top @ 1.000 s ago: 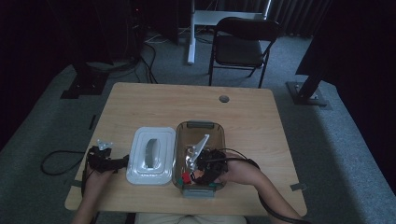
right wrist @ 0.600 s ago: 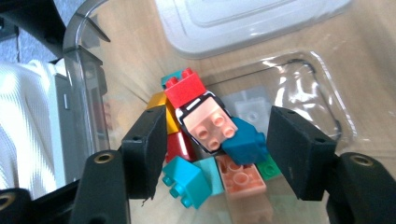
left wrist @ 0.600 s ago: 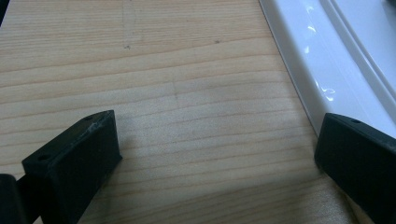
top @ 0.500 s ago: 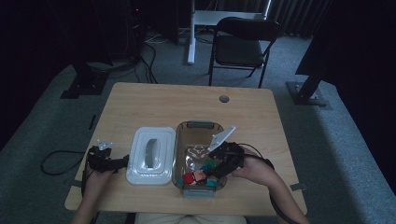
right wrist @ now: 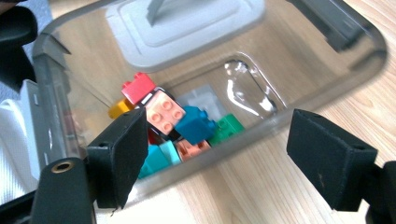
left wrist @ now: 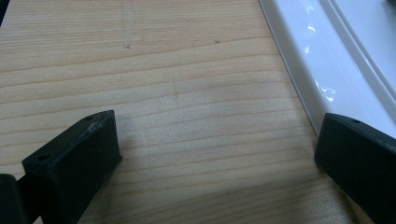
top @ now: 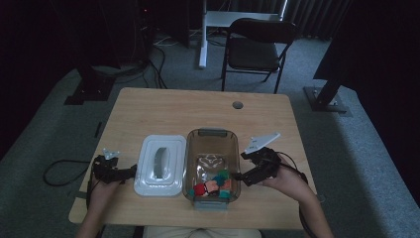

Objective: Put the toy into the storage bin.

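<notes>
Toy bricks (right wrist: 177,122) piled in clear bin (top: 213,136), right hand-held gripper (top: 243,174) just beside it, jaws just opened, empty

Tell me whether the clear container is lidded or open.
Open: the clear container has no cover; its white lid lies beside it on the table.

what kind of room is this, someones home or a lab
Probably a lab or studio, not a home: a bare wooden table on grey carpet, a folding chair, and equipment stands with loose cables against dark drapes.

No readable text or labels anywhere.
</notes>
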